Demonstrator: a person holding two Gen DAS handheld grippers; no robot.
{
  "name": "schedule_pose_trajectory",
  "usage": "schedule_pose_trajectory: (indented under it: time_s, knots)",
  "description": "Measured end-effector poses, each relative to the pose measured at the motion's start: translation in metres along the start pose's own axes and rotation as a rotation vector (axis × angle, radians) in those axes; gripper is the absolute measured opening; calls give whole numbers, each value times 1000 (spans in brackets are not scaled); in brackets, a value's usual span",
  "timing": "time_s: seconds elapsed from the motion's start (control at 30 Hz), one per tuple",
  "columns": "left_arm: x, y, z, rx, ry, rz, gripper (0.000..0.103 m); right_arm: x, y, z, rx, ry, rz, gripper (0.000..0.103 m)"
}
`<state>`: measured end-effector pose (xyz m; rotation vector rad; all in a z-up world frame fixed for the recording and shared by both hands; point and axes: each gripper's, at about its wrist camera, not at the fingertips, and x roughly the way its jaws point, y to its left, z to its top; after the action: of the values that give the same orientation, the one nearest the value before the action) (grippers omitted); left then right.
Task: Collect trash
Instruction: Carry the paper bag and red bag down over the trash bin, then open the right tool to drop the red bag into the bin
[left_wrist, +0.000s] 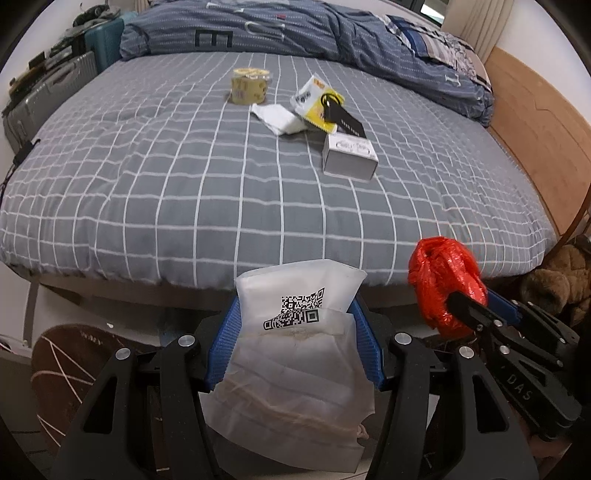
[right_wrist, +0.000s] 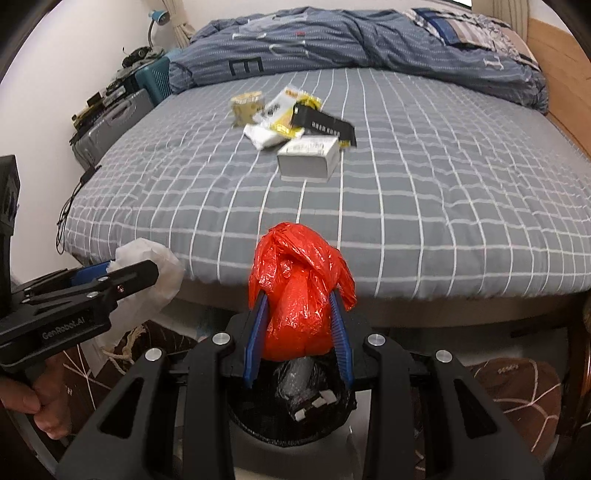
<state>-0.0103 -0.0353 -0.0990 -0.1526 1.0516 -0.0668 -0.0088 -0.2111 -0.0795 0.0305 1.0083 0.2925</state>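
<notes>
On the left, the left gripper (left_wrist: 295, 343) is clamped on a white paper bag (left_wrist: 295, 354), blue pads pressing its two sides. It's held at the waist so the printed top sticks up clear of the jaws; its long axis runs from six up to twelve o'clock in the left wrist view, top end aimed at the bed (left_wrist: 184, 192).

Moving right, the right gripper (right_wrist: 299, 325) is squeezed shut on a red plastic bag (right_wrist: 301, 291), knotted and bunched. It also stands lengthwise along the fingers, twisted knot at twelve o'clock. Directly beneath it, at six o'clock, sits a bin (right_wrist: 295, 406) lined in black — I'd say that's why both bundles hang off the foot of the mattress: they're being carried to the drop.

Up on the checked sheet, more waits: a tape roll (left_wrist: 249, 85) at eleven o'clock, a white tissue (left_wrist: 280, 118), a yellow wrapper (left_wrist: 314, 99), a black packet (left_wrist: 341, 120) and a white box (left_wrist: 349, 155) toward one o'clock, clustered and partly overlapping.
</notes>
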Motion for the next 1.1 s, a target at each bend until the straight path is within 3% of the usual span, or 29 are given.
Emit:
schedule_pose_trajectory:
  time_s: [0.57,1.1]
  knots:
    - [56,15,-50,-2,125,12,56,44,4,-35,-35,165,-6,32]
    - [104,31,-61,-27,216,14,56,109,-1,-60,-10,380,39,32]
